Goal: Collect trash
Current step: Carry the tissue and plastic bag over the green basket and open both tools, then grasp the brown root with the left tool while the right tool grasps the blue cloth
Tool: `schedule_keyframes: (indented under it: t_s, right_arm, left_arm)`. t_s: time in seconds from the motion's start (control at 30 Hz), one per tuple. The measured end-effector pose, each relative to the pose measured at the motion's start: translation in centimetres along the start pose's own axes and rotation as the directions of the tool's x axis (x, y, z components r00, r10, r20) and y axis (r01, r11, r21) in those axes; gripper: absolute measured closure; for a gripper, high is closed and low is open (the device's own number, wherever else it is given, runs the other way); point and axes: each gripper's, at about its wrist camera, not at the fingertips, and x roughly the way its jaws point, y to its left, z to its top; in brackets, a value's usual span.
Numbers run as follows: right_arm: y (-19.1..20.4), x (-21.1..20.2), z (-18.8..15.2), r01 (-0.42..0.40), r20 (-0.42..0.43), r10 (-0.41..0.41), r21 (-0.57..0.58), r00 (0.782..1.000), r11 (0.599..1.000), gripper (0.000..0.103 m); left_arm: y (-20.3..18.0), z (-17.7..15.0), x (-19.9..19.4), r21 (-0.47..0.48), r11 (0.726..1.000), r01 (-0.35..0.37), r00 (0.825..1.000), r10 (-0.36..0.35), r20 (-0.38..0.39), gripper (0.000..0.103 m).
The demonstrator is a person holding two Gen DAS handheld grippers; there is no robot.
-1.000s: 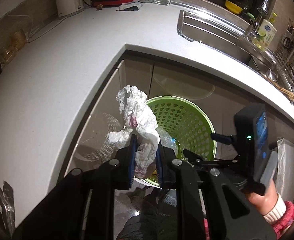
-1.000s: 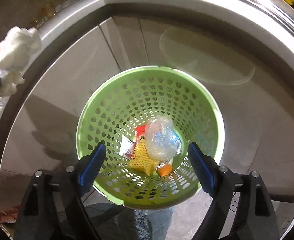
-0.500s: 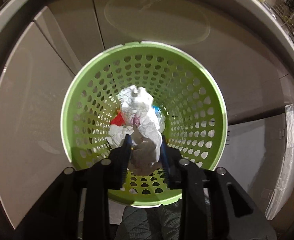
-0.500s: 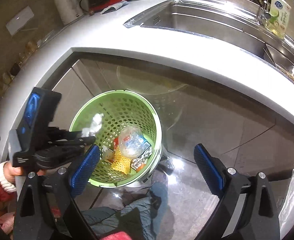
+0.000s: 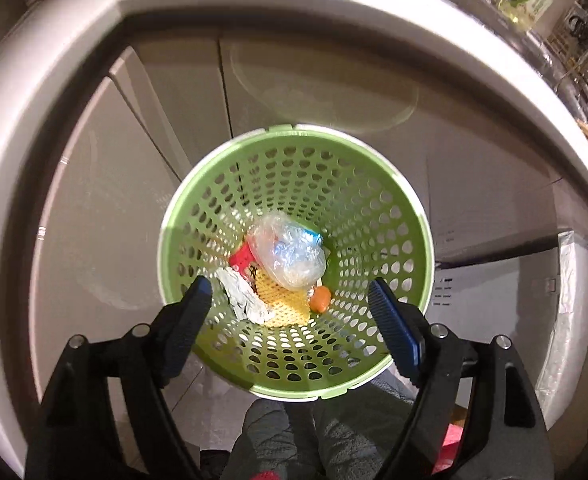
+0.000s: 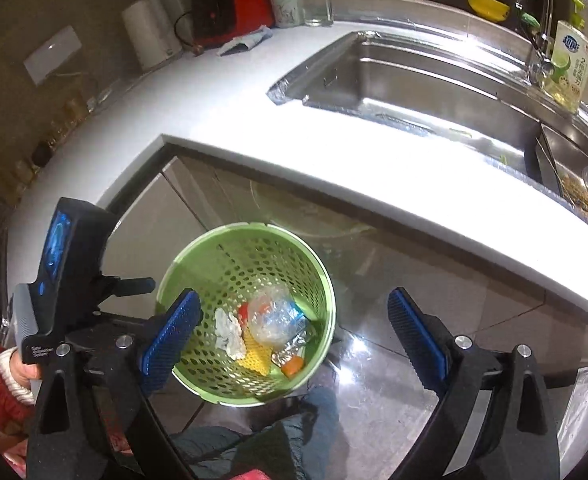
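Note:
A green perforated trash basket [image 5: 394, 216] stands on the floor below the counter; it also shows in the right wrist view [image 6: 221, 256]. Inside lie a crumpled white paper towel [image 5: 241, 296] [image 6: 227, 330], a clear plastic bag [image 5: 289, 252] [image 6: 271, 316], a yellow net [image 5: 283, 306], a red wrapper [image 5: 239, 258] and an orange piece [image 5: 320, 298]. My left gripper [image 5: 289, 292] is open and empty above the basket. My right gripper [image 6: 294, 308] is open and empty, higher up, over the basket's right side.
The white countertop [image 6: 221, 92] curves around above the basket. A steel sink [image 6: 422, 80], a dish soap bottle [image 6: 570, 64], a red appliance [image 6: 233, 10], a glass [image 6: 316, 4] and a cloth [image 6: 245, 42] sit on it. Glossy cabinet doors [image 5: 141, 152] stand behind the basket.
My left gripper opened and let go of the white paper towel, which fell into the basket. My right gripper rose a little higher.

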Motion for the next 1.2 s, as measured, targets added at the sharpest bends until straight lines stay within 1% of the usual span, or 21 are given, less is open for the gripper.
schedule_keyframes:
  t_s: [0.03,0.1,0.17,0.23,0.37,0.43,0.57,0.7,0.83,0.9,1.03,1.13,1.2]
  right_arm:
    - [0.3,-0.4,0.6,-0.011,0.015,0.011,0.001,1.0,1.0,0.007]
    - [1.1,-1.4,1.5,-0.034,0.052,0.033,0.006,0.998,0.999,0.003]
    - [1.9,-2.3,2.2,-0.06,0.086,0.058,0.013,0.995,0.998,0.003]
    - [2.6,-3.0,2.6,-0.084,0.103,0.082,0.02,0.991,0.996,0.003]
    - [3.9,-3.4,3.0,-0.113,0.103,0.11,0.025,0.989,0.993,0.003]
    - [4.3,-3.0,3.4,-0.113,0.086,0.111,0.017,0.99,0.993,0.003]
    - [4.7,-1.4,5.5,-0.106,0.059,0.107,-0.011,0.993,0.994,0.003]
    - [5.1,0.9,9.5,-0.103,0.057,0.107,-0.069,0.993,0.992,0.002]
    - [6.0,4.7,15.5,-0.134,0.059,0.143,-0.132,0.988,0.982,0.002]
    - [6.5,7.0,19.0,-0.159,0.054,0.169,-0.16,0.984,0.974,0.002]
    - [7.7,12.7,26.4,-0.175,0.054,0.19,-0.211,0.98,0.962,0.003]
    - [8.1,17.6,31.8,-0.186,0.044,0.201,-0.224,0.979,0.957,0.003]
    - [8.4,20.8,35.0,-0.181,0.042,0.195,-0.228,0.98,0.957,0.003]
  left_arm:
    - [0.4,0.0,-1.8,-0.01,1.0,-0.005,0.999,0.005,0.033,0.015]
    - [1.2,-0.1,-5.4,-0.037,0.999,-0.03,0.994,0.034,0.108,0.008]
    - [2.2,-0.5,-8.7,-0.061,0.997,-0.04,0.985,0.05,0.164,0.008]
    - [3.7,-1.0,-11.4,-0.095,0.995,-0.039,0.978,0.057,0.201,0.008]
    - [6.4,-1.5,-14.2,-0.194,0.981,-0.028,0.962,0.079,0.261,0.008]
    - [7.8,-1.3,-15.3,-0.225,0.974,-0.039,0.955,0.102,0.278,0.008]
    - [9.9,0.5,-16.1,-0.27,0.961,-0.056,0.934,0.146,0.325,0.008]
    - [12.2,3.9,-15.4,-0.31,0.947,-0.08,0.924,0.187,0.334,0.008]
    - [14.0,9.0,-14.3,-0.35,0.933,-0.089,0.907,0.221,0.358,0.008]
    - [15.1,12.1,-13.6,-0.371,0.924,-0.088,0.901,0.233,0.367,0.008]
    - [17.1,18.3,-11.9,-0.41,0.907,-0.097,0.887,0.266,0.377,0.008]
    - [18.9,23.3,-9.9,-0.438,0.893,-0.106,0.884,0.286,0.37,0.008]
    - [20.0,25.8,-8.6,-0.458,0.883,-0.103,0.883,0.293,0.366,0.008]
